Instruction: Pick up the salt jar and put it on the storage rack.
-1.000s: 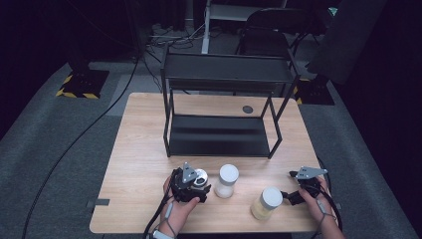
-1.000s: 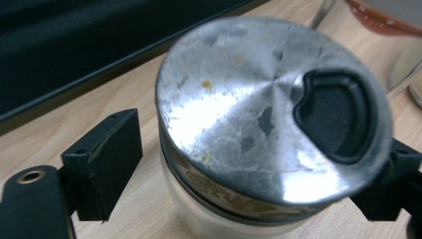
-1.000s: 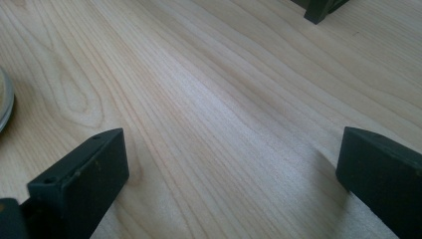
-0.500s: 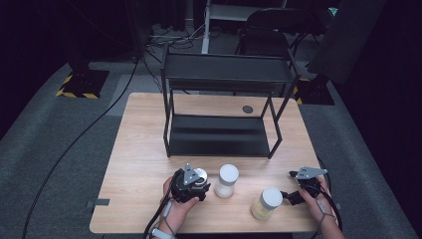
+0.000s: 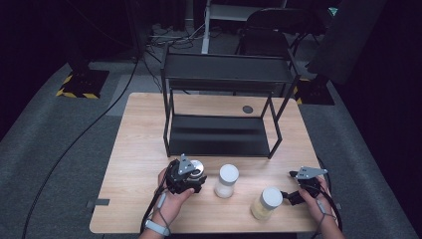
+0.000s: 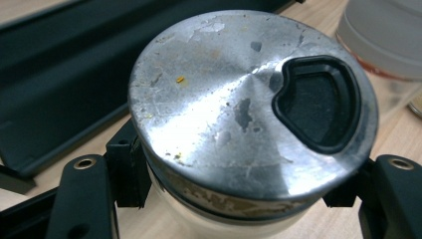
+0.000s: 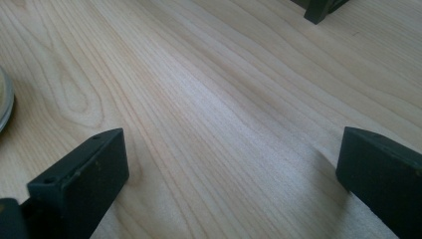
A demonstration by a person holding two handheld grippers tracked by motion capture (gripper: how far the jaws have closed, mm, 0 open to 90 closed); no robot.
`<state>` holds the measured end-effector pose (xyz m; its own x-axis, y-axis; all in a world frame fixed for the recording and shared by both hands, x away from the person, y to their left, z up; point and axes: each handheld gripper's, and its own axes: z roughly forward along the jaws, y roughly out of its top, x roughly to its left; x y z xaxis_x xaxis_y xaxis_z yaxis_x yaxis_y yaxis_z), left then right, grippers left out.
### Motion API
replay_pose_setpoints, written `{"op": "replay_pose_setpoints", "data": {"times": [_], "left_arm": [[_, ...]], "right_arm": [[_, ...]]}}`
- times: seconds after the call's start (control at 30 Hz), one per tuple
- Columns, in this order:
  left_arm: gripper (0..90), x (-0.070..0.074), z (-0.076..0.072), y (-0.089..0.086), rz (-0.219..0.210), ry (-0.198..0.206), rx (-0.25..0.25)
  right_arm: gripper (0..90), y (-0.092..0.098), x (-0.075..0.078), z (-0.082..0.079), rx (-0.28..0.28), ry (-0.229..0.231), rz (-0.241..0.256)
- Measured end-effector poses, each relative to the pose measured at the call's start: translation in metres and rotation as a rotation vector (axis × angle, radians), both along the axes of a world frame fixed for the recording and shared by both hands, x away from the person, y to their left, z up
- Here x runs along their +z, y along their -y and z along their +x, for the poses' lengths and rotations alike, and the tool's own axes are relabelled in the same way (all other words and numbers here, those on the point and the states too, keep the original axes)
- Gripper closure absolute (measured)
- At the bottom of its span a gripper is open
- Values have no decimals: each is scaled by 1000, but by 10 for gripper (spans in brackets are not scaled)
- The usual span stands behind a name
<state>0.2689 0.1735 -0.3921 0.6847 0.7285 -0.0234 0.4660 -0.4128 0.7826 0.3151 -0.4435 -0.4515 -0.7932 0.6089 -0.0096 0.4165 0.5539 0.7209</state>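
Left gripper (image 5: 191, 172) clamped around a jar with a scuffed metal lid (image 6: 249, 104), jaws pressed against the glass just under the lid's rim on both sides. Black flip tab (image 6: 316, 102) set into the lid, off to the right as seen from the left gripper view. Jar standing upright on the wooden table (image 5: 144, 129), between the jaws and right in front of the hand (image 5: 171, 196) that wraps the gripper body. Grey three-cornered plate on top of this gripper, seen from above.

Just to the right of the left gripper, near but not touching: a clear jar with a white lid (image 5: 227, 180), also glimpsed at the upper right edge of the left gripper view (image 6: 383, 35). Just beyond the clamped jar, the lower shelf of a black metal rack (image 5: 219, 134), its front rail close ahead of the jaws.

Right gripper (image 5: 291, 196) released, jaws spread wide with bare wood grain between them in the right gripper view (image 7: 229, 164). Resting low near the table's front right edge, held by the right hand (image 5: 316, 196). Immediately to its left, a jar of pale yellowish contents with a white lid (image 5: 267, 203), close to the jaw tips, contact not discernible. A sliver of that jar's rim at the left edge of the right gripper view. One black rack foot (image 7: 318, 9) far ahead of the open jaws.
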Motion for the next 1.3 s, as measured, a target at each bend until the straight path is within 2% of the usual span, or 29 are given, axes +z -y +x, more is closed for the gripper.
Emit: {"op": "replay_pose_setpoints", "data": {"times": [0.67,1.07,1.3], "left_arm": [[302,43,47,-13,4,22,-26],[302,52,81,-20,-13,32,-18],[302,49,99,-17,-18,39,-18]], "right_arm": [[0,0,0,0,0,0,0],[0,0,0,0,0,0,0],[0,0,0,0,0,0,0]]}}
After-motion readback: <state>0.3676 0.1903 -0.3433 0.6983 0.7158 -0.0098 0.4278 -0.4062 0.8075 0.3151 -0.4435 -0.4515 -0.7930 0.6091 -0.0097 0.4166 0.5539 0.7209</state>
